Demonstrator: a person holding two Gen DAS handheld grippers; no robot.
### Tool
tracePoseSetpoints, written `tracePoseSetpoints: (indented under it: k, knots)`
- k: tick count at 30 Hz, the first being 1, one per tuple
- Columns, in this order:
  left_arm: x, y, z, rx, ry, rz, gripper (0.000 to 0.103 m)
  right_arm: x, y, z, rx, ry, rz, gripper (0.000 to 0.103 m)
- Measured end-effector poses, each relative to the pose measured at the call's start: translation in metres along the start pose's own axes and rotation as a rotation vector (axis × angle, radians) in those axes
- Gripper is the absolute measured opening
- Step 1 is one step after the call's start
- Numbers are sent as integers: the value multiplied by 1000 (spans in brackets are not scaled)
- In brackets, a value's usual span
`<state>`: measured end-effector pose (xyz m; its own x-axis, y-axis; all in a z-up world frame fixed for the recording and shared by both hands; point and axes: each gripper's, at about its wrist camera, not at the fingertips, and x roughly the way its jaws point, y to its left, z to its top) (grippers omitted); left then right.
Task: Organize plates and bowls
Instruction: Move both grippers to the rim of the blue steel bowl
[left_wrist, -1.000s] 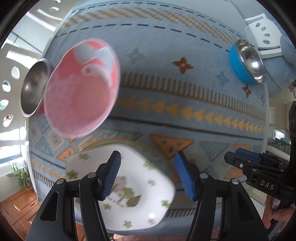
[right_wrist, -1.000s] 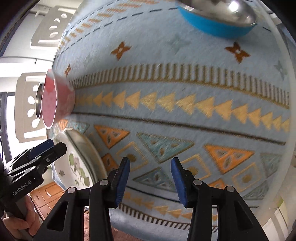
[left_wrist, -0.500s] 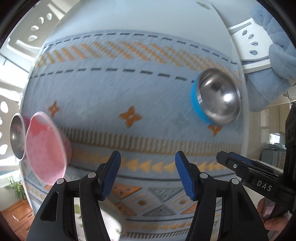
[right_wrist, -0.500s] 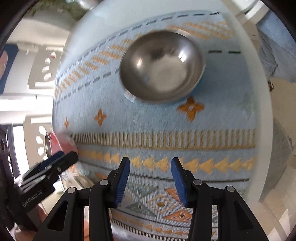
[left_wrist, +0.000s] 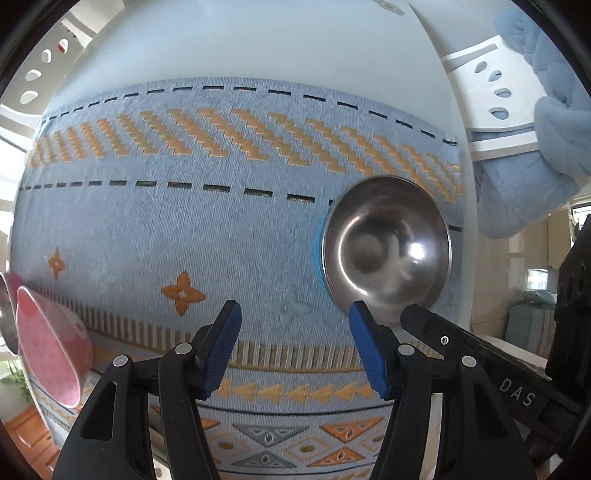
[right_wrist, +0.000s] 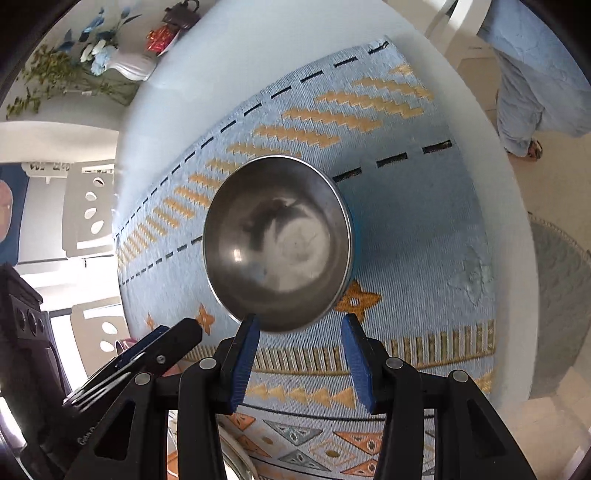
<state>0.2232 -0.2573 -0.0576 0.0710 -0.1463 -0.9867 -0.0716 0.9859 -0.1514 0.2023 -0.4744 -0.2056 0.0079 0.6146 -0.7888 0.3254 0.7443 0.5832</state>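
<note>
Beside the steel bowl (left_wrist: 384, 254), only the left wrist shows a pink bowl (left_wrist: 51, 354).

steel-and-blue bowl (right_wrist: 277, 240); pink bowl (left_wrist: 51, 354)

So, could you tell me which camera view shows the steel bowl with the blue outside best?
The right wrist view: the steel bowl sits near the centre, whole rim and inside visible, just ahead of the open right gripper. The left wrist view shows it off to the right, blurred, its lower edge partly hidden behind the grippers.
</note>
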Motion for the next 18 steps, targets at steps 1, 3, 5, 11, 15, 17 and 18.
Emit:
tracePoseSetpoints:
  k: [1, 3, 5, 11, 15, 17, 18]
  knots:
    - [2, -1, 2, -1, 2, 4, 59, 1, -1, 3, 1, 1, -4, 45]
    - [6, -1, 5, -6, 7, 4, 59, 4, -3, 7, 3, 7, -8, 45]
    - [11, -1, 7, -5, 13, 7, 59, 5, -8, 11, 3, 17, -12, 45]
    - [25, 0, 16, -24, 41, -1, 59, 18, -11, 18, 5, 43, -26, 45]
    - [34, -1, 19, -23, 48, 4, 59, 24, -14, 20, 13, 59, -32, 45]
    - [39, -1, 19, -28, 52, -4, 58, 25, -14, 20, 13, 61, -34, 45]
    - [41, -1, 20, -30, 56, -6, 57, 26, -13, 20, 13, 62, -37, 45]
